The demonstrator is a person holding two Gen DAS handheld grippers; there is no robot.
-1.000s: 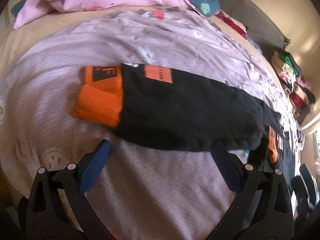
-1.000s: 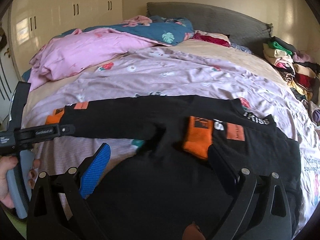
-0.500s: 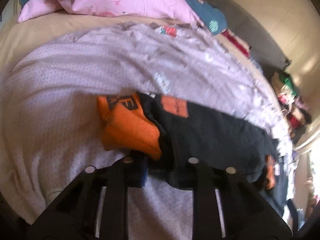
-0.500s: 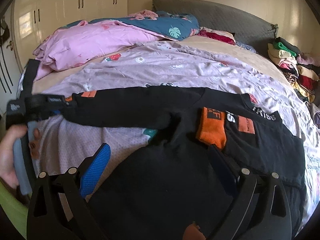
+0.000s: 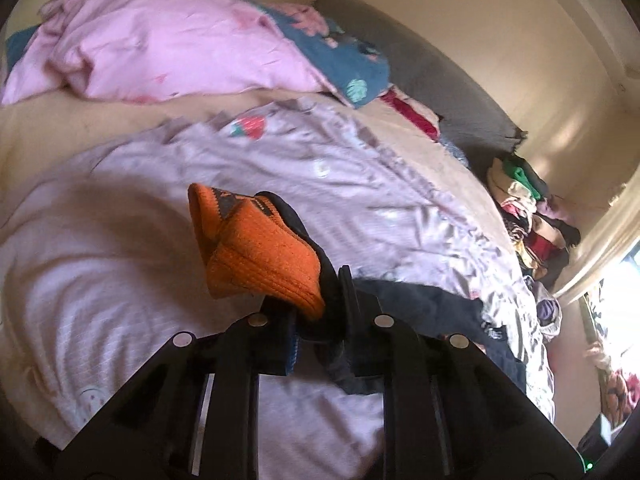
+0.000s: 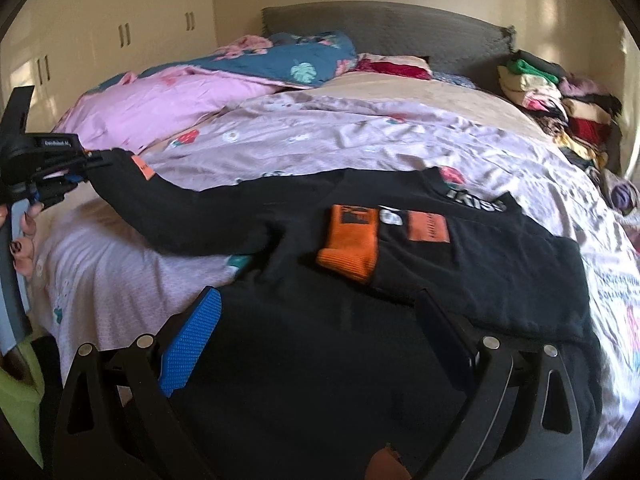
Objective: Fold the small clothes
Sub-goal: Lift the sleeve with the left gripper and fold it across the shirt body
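A black sweatshirt (image 6: 320,320) with orange cuffs lies spread on the bed. My left gripper (image 5: 320,320) is shut on its left sleeve just behind the orange cuff (image 5: 260,256) and holds it lifted off the bed; the right wrist view shows this gripper (image 6: 76,176) at the far left with the sleeve (image 6: 192,212) stretched up to it. The other sleeve is folded across the chest, its orange cuff (image 6: 350,242) lying flat. My right gripper (image 6: 316,320) is open and empty, low over the sweatshirt's body.
The lilac patterned bedcover (image 6: 340,140) lies under the sweatshirt. Pink (image 5: 160,48) and blue (image 6: 296,60) bedding is bunched near the grey headboard (image 6: 380,28). A pile of folded clothes (image 6: 560,100) stands at the far right of the bed.
My left gripper closed on the left sleeve near its orange cuff and lifted it off the bed. My right gripper stayed open over the body.
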